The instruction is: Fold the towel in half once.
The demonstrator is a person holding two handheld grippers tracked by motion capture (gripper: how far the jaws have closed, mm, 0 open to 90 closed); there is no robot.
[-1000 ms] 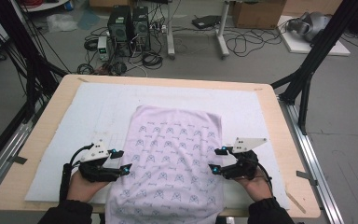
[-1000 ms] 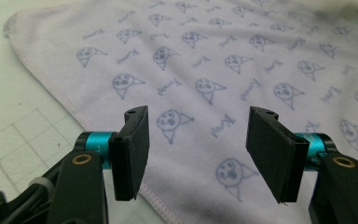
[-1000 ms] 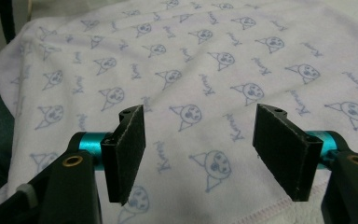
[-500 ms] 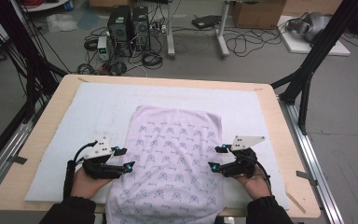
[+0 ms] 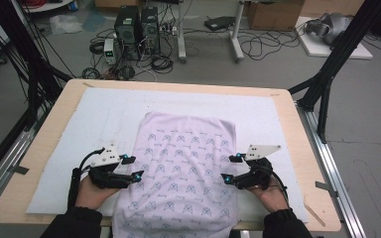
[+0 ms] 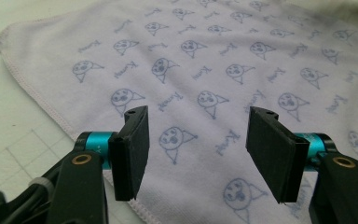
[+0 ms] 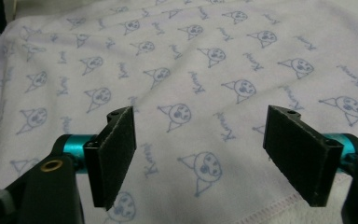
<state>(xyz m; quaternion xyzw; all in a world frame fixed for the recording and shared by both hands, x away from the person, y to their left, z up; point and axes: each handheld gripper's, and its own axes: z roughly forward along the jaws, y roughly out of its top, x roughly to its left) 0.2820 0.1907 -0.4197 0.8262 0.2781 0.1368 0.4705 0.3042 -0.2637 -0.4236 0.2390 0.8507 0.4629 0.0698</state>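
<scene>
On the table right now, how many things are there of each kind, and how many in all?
Printed cloth: 1
White mat under it: 1
Handheld grippers: 2, the left gripper and the right gripper, both open at the cloth's side edges
Total: 4

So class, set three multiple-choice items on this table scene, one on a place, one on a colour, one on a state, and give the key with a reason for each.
1. Where does the cloth lie?
A. on the white mat
B. on the floor
C. rolled up in a box

2. What colour is the cloth's print?
A. red
B. blue
C. green

3. How do the left gripper's jaws stand?
A. shut on the cloth
B. shut on nothing
C. open, nothing between them

Key: 1 A, it is spread flat on the mat, near edge hanging over the table's front; 2 B, blue faces on pale lilac; 3 C, pads stand apart above the cloth.
</scene>
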